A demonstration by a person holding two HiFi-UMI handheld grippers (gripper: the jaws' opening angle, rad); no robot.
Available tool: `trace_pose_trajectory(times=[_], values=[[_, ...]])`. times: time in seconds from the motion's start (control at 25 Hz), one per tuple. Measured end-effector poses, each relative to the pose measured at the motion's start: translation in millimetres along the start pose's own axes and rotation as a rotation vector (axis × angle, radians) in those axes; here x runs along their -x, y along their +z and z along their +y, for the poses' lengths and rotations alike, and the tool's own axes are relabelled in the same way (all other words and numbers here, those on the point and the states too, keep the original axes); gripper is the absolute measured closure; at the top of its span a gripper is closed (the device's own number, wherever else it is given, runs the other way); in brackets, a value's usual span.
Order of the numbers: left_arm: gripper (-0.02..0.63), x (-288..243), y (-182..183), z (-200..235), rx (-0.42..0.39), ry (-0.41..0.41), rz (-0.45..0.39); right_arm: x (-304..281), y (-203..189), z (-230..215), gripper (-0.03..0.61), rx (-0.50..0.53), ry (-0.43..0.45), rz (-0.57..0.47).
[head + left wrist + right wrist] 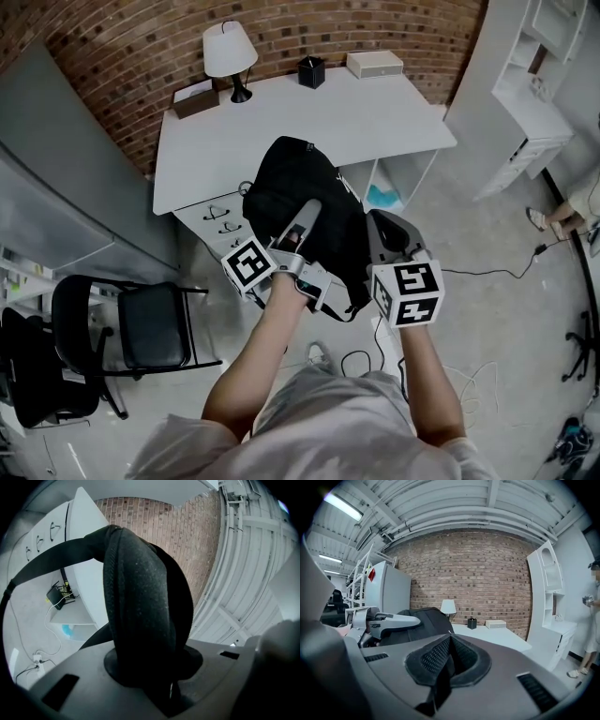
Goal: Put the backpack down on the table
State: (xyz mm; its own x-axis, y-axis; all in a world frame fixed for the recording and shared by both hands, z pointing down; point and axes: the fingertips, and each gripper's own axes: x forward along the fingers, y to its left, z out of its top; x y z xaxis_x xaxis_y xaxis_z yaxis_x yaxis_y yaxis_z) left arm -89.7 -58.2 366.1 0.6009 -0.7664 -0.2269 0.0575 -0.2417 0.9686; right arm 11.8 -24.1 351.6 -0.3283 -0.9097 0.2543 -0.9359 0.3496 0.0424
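Note:
A black backpack [300, 187] hangs in the air in front of the white table [375, 112], over its front edge by the drawers. My left gripper [307, 214] is shut on the backpack's thick padded strap [140, 597], which fills the left gripper view between the jaws [150, 667]. My right gripper [386, 230] is beside the backpack's right side; its jaws [449, 660] are shut with nothing between them. The right gripper view shows the left gripper [389, 620] and the backpack [426, 620] at its left, with the table [497, 637] beyond.
On the table's far edge stand a white lamp [230, 52], a black cup [311, 71], a white box [374, 64] and a brown box [195, 98]. A black chair [141, 323] is at the left and white shelves [534, 84] at the right. Cables [487, 272] lie on the floor. A person [593, 616] stands far right.

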Motion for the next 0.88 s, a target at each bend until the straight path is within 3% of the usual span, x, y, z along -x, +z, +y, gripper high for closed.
trace_pose_trajectory(times=[0.4, 0.88], values=[[0.518, -8.9, 24.7, -2.3, 0.007, -0.019, -0.005, -19.1, 15.5, -0.8, 0.577, 0.009, -0.023, -0.024], [0.518, -63.3, 28.4, 12.9, -0.005, -0.023, -0.022, -56.9, 16.2, -54.0, 0.577, -0.015, -0.008, -0.047]])
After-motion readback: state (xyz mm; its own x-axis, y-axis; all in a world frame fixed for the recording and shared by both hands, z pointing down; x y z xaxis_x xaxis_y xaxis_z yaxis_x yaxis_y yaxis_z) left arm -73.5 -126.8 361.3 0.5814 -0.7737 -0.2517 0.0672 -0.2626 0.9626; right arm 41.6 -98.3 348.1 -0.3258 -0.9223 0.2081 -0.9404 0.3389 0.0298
